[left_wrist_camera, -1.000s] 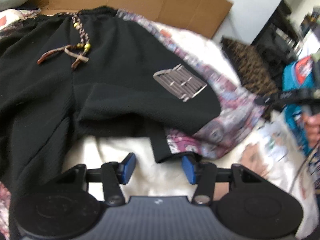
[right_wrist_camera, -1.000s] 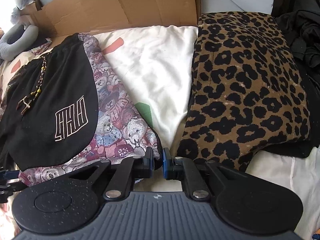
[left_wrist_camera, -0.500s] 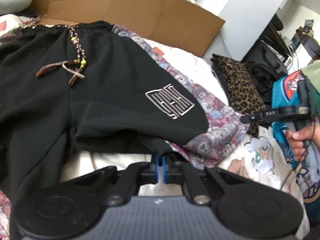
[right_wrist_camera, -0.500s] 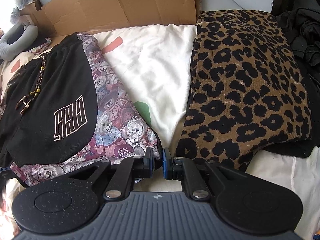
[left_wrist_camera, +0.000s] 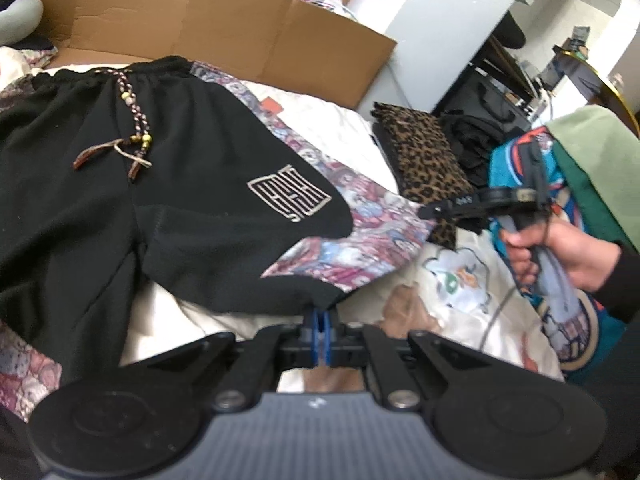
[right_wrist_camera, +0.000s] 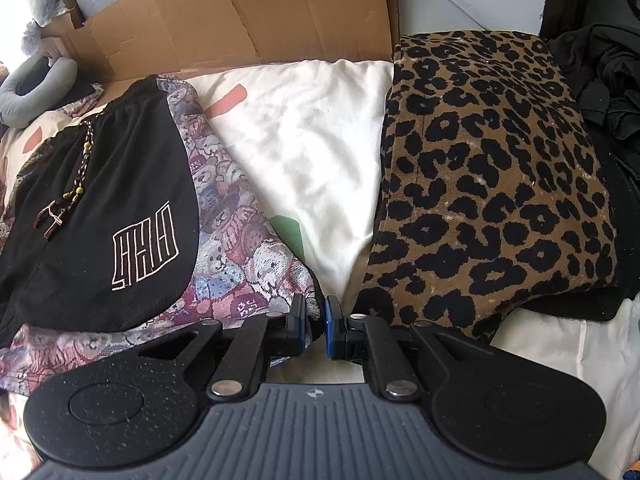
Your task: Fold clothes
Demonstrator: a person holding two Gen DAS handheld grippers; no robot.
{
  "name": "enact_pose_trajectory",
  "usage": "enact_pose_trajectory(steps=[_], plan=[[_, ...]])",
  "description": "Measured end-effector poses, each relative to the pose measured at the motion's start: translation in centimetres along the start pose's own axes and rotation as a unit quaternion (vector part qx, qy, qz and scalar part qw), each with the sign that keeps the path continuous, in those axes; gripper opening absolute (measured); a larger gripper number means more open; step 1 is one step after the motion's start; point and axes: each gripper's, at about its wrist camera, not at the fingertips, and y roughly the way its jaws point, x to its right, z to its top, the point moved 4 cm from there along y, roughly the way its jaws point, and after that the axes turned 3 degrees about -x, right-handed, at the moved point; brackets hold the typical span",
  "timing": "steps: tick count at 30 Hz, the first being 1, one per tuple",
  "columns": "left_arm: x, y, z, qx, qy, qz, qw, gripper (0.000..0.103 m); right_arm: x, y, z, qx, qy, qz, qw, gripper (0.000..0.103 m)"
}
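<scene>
Black knit shorts [left_wrist_camera: 120, 184] with bear-print side panels lie spread on the bed [right_wrist_camera: 320, 152], waistband toward the flattened cardboard [left_wrist_camera: 200, 20], beaded drawstring [left_wrist_camera: 136, 136] on the front. Left tongs [left_wrist_camera: 320, 334]: clenched on the black hem at the inner edge of one leg, cloth pulled up off the sheet. White embroidered logo [right_wrist_camera: 146, 246] sits mid-leg. Right tongs [right_wrist_camera: 316, 326]: pinched on the outer corner of the same leg's hem, at the bear-print panel; a hand [left_wrist_camera: 560, 256] grips its handle. Further right, a folded leopard-print garment [right_wrist_camera: 488, 184], then dark clothing.

Step, as judged: hem of one leg secured at both corners, fold starting. Next move likely calls for carrying both corners together, keeping the hem taut and level.
</scene>
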Motion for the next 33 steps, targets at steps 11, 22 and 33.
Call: enact_pose_trajectory(steps=[11, 22, 33], plan=[[-2.3, 1.0, -2.2, -0.063, -0.054, -0.014, 0.9964, 0.018, 0.2, 0.5, -0.2, -0.012, -0.003, -0.008, 1.000, 0.007], [-6.0, 3.7, -2.5, -0.054, -0.184, -0.003, 0.9815, 0.054, 0.5, 0.7, -0.5, -0.021, -0.001, -0.005, 1.000, 0.011], [-8.1, 7.1, -4.6, -0.060, -0.326, -0.059, 0.9416, 0.020, 2.2, 0.9, -0.1, -0.002, 0.045, 0.014, 0.999, 0.041]])
